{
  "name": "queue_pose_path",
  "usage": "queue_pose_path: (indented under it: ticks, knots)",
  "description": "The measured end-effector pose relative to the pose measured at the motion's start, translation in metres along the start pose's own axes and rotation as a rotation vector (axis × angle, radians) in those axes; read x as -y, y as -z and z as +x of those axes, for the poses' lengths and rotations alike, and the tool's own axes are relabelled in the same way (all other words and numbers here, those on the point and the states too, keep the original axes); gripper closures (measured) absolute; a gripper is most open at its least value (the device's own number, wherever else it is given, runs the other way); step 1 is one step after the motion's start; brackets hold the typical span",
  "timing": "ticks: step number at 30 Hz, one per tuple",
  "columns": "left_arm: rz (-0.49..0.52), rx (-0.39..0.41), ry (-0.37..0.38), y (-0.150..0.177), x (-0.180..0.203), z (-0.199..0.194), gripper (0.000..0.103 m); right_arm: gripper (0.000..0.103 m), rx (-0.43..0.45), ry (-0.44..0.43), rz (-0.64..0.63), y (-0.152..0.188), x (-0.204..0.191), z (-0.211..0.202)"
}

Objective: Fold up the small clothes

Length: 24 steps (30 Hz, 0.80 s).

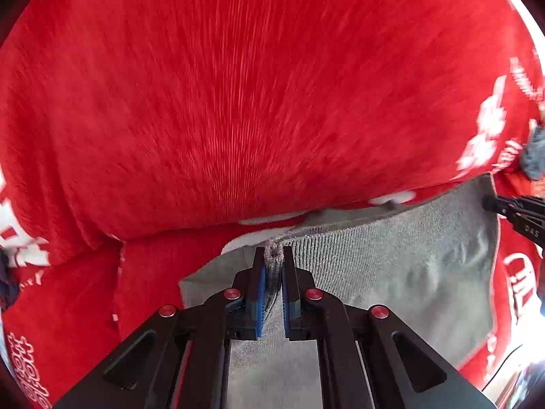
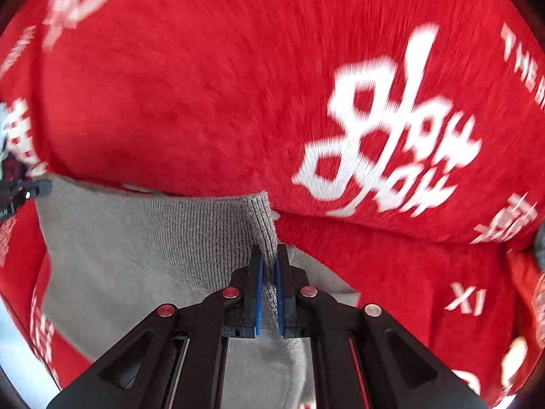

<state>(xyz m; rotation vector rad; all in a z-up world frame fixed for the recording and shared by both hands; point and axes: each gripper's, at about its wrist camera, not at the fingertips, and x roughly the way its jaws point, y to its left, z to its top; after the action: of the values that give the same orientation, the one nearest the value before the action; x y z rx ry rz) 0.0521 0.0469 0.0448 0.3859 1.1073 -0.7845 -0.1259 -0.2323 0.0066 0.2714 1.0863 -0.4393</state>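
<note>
Pinching the ribbed hem of the grey garment (image 1: 391,266) at both ends, the left claw (image 1: 273,266) and right claw (image 2: 269,262) each clamp it at twelve o'clock, the hem stretched between them over the red blanket (image 1: 238,102).

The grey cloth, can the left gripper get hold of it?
Yes, it seems so: the left gripper is shut on an edge of the grey cloth, with nothing in between.
</note>
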Motion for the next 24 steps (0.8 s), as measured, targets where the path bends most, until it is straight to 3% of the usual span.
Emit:
queue_pose_path:
  ticks: [3,10,11,13,14,15,17,19,21,24]
  knots:
    - [-0.026,-0.051,-0.026,0.001,-0.004,0.040,0.094,0.096,-0.051,0.014,0.026,0.001,0.002,0.041]
    - [-0.042,-0.087,-0.119,0.007,-0.009,0.083,0.093,0.096,-0.123,0.003,0.108,0.004,0.012,0.097]
    - [-0.048,-0.093,-0.133,0.009,-0.010,0.086,0.088,0.095,-0.132,0.010,0.129,0.005,0.015,0.101]
    - [-0.060,-0.091,-0.221,0.011,-0.016,0.086,0.037,0.080,-0.123,0.032,0.189,0.006,0.024,0.098]
    - [-0.071,-0.070,-0.276,0.012,-0.020,0.080,0.029,0.074,-0.119,0.039,0.224,0.007,0.029,0.095]
    - [-0.086,-0.051,-0.288,0.013,-0.026,0.073,0.028,0.074,-0.111,0.036,0.265,0.008,0.035,0.089]
    - [-0.127,-0.076,-0.236,0.016,-0.037,0.058,0.028,0.074,-0.095,0.012,0.354,0.014,0.050,0.072]
    - [-0.152,-0.069,-0.182,0.020,-0.044,0.041,0.028,0.075,-0.071,-0.068,0.407,0.020,0.060,0.054]
    - [-0.160,-0.066,-0.065,0.029,-0.043,0.021,0.028,0.084,-0.063,-0.151,0.424,0.028,0.062,0.038]
    - [-0.154,-0.084,0.117,0.037,-0.031,0.013,0.028,0.085,-0.074,-0.288,0.426,0.044,0.054,0.029]
